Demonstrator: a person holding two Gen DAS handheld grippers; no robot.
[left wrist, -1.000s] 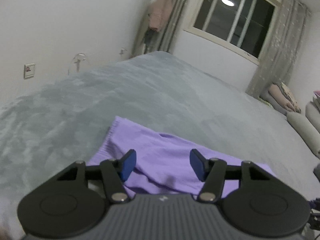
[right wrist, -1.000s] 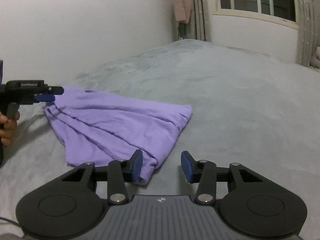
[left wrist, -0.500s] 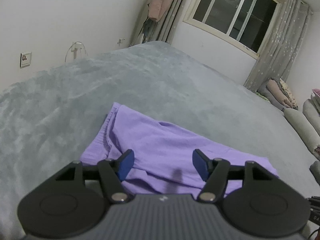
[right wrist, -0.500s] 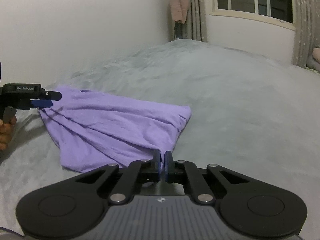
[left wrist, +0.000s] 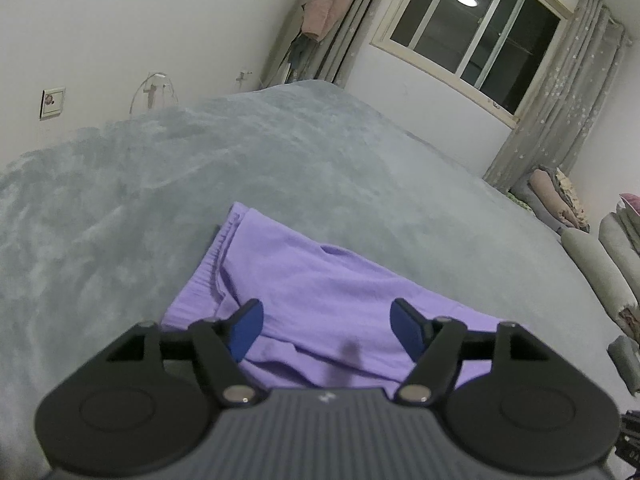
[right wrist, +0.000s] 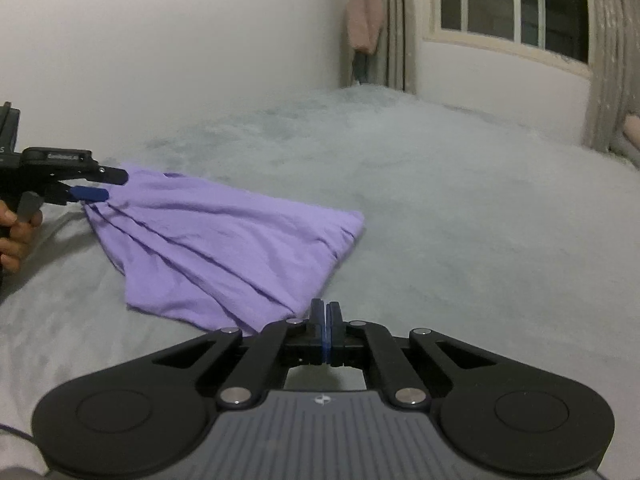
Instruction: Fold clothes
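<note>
A purple garment (right wrist: 224, 248) lies crumpled on the grey bed (right wrist: 460, 200), its pleats fanning out between my two grippers. My right gripper (right wrist: 326, 316) is shut, and the garment's near corner runs into its blue pads. My left gripper (left wrist: 326, 312) hovers over the garment's (left wrist: 320, 288) waistband end. Its jaws are opening, with cloth below them but nothing pressed between the pads. In the right wrist view the left gripper (right wrist: 108, 185) sits at the garment's far left corner, held by a hand (right wrist: 16, 236).
The grey blanket covers the whole bed and spreads wide beyond the garment. Rolled bedding and pillows (left wrist: 600, 248) are piled at the right. A window with curtains (left wrist: 476, 28) is at the far end, and clothes hang (right wrist: 364, 20) by the wall.
My right gripper's jaws closed at the garment's near corner. My left gripper's jaws spread wider over the cloth. The garment's folds now pull towards the right gripper.
</note>
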